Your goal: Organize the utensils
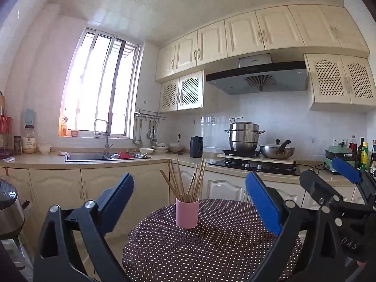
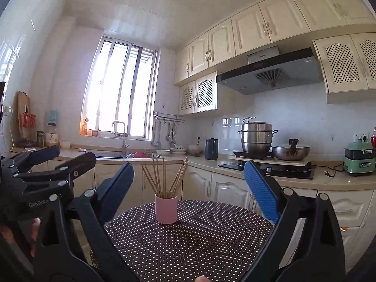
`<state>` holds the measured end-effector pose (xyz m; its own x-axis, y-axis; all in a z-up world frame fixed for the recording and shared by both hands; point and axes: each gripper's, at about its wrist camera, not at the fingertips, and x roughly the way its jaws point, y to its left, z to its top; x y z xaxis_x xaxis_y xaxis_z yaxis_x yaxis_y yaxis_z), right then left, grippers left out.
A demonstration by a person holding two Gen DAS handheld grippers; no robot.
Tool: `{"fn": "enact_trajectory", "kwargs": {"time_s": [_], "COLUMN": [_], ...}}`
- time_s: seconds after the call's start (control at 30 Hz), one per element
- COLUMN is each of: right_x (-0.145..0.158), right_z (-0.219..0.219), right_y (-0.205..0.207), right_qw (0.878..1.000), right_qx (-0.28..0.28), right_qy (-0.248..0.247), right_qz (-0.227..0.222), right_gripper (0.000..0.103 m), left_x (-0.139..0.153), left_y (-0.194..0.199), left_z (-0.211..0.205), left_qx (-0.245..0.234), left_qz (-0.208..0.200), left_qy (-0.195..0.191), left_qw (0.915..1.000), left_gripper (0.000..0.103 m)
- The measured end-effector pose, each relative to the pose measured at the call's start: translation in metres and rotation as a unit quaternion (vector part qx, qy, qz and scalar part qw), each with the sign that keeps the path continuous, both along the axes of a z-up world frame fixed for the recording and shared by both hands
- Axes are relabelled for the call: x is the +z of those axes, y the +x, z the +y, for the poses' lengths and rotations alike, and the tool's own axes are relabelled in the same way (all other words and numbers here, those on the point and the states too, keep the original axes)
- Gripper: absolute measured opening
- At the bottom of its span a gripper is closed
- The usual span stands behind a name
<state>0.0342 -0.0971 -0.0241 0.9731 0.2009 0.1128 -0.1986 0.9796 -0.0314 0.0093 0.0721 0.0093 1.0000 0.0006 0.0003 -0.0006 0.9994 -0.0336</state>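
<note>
Both grippers empty, jaws wide, nothing btwn pads: left gripper and right gripper held level, side by side, aimed at cup — prob. backed off w/ job done, or lined up for a fresh approach; can't tell which. Chopsticks upright in cup, tips fanned out, leaning on rim since cup is wider than the bundle. Cup on dotted table, toward far edge, well apart from both grippers. Count: 1 cup, 1 table, 2 grippers, roughly 10 chopsticks — overlap, exact no. unclear. No loose utensils seen on table.
</note>
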Motion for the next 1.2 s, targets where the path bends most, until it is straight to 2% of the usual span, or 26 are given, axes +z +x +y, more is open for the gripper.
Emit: {"fn": "enact_trajectory", "kwargs": {"time_s": [0.3, 1.2], "right_x": [0.002, 0.007], "right_z": [-0.002, -0.010], "right_y": [-0.009, -0.013], "right_qw": [1.000, 1.000], "right_qx": [-0.013, -0.013], "right_qy": [-0.009, -0.004], "right_qz": [-0.011, -0.001], "right_gripper": [0.094, 0.094], "left_x": [0.001, 0.004], "left_y": [-0.004, -0.012], "left_z": [-0.011, -0.016], "left_qx": [0.022, 0.020], "left_qz": [-0.005, -0.013], "left_qy": [0.027, 0.027], "left_qw": [0.9994, 0.9994], "left_gripper": [0.094, 0.094]}}
